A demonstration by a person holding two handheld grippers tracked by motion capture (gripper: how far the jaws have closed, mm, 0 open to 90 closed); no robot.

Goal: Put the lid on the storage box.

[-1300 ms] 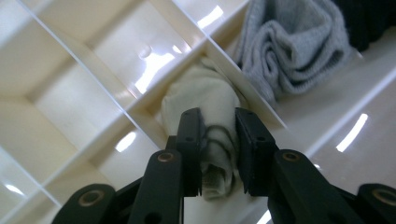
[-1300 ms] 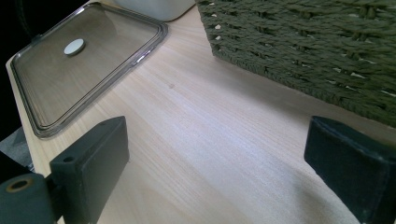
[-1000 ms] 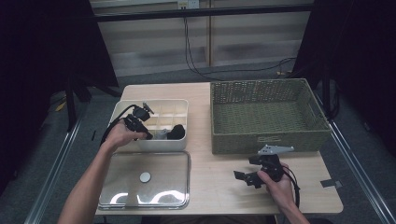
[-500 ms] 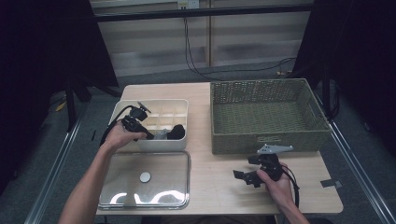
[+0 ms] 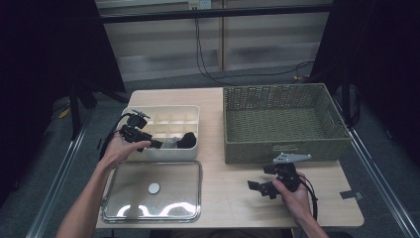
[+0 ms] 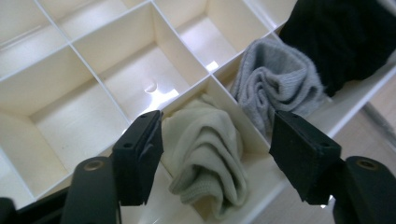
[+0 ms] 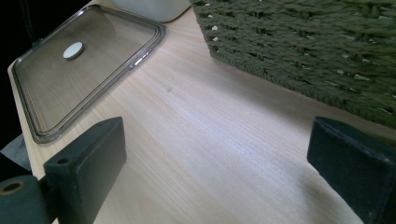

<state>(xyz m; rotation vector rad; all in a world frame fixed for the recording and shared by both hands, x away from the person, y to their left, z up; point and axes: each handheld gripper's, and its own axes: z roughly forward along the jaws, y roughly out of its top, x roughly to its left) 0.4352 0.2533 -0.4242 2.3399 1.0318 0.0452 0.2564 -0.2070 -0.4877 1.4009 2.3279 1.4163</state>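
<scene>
Our left gripper [image 6: 215,154] has just been opening its jaws, and the cream sock [image 6: 210,163] now lies free between them, not pinched, in a near compartment of the white divided box [image 5: 148,116], beside a grey sock [image 6: 275,86] and a black sock [image 6: 345,42]. We judge this sock is delivered. Our right gripper [image 7: 219,172] waits spread wide and empty over the table [image 7: 210,135], near the green basket [image 5: 285,124].

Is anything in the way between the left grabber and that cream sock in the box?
Nothing visible. The left gripper has just been opening its jaws, and the cream sock lies right between them in its compartment of the divided box, touched by neither pad.
</scene>
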